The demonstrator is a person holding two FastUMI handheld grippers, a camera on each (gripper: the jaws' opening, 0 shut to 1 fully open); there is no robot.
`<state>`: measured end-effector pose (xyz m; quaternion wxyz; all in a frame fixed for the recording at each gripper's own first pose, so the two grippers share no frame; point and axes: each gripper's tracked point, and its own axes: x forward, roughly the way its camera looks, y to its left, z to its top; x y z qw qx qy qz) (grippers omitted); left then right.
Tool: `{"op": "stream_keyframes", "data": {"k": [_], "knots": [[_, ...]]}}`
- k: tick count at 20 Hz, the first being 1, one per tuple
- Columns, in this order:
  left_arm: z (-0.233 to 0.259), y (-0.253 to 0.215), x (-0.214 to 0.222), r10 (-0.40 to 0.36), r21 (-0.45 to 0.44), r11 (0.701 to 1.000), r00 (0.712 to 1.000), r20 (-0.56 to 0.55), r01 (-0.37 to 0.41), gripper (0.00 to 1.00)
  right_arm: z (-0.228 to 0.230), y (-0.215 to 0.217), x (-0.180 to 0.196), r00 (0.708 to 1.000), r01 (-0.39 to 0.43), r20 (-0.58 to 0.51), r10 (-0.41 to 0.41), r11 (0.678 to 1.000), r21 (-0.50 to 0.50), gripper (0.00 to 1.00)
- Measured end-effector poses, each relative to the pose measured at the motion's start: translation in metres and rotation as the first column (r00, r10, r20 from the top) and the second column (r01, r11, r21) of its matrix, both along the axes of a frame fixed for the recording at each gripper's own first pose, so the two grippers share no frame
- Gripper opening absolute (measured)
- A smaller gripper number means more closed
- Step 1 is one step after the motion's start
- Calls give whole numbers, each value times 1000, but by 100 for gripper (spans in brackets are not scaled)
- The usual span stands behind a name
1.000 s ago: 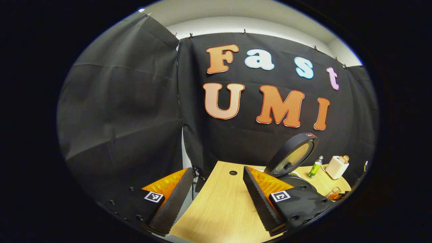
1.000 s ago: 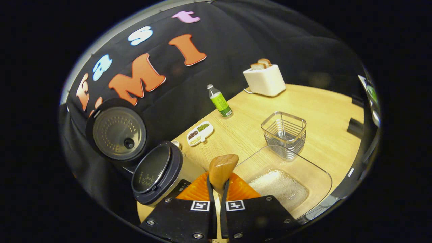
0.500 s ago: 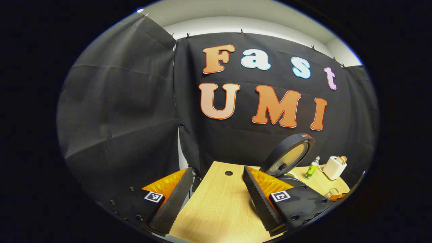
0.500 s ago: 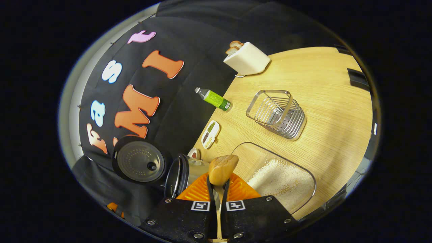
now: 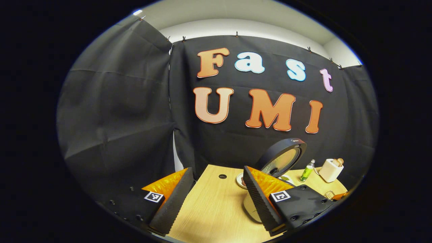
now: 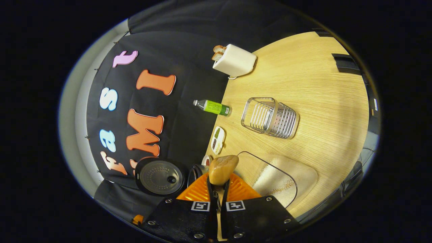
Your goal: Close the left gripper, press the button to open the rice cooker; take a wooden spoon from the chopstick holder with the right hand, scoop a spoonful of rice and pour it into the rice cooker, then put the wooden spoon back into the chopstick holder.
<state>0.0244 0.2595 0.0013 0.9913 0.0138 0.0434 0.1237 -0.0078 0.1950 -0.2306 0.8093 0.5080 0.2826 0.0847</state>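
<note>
Right gripper (image 6: 217, 189) clamps one wooden spoon (image 6: 222, 168), bowl beside the open rice cooker (image 6: 161, 176); one empty wire chopstick holder (image 6: 270, 117) beyond one rice tray (image 6: 283, 175); left gripper (image 5: 216, 199) spread wide, holding nothing.

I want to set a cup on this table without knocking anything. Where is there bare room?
Bare wood lies beyond the wire holder, between the toaster and the table edge. Another patch sits ahead of the left gripper. It is crowded around the rice cooker, rice tray and bottle.
</note>
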Motion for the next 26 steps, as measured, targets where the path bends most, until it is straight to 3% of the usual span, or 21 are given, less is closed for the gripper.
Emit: {"op": "stream_keyframes", "data": {"k": [8,12,17,26], "knots": [[4,-18,0,3,-17,1000,1000,20,-3,99,62,-4,13,1000,0,15,-2,997,77,3],[4,-28,-3,0,-17,1000,1000,26,1,97,93,6,23,999,-30,37,27,998,63,3],[5,-38,-5,-18,2,1000,999,28,18,97,133,33,45,995,-71,75,64,993,96,3],[2,-53,-6,-52,27,998,998,24,51,97,190,98,94,976,-140,171,133,990,29,3]]}}
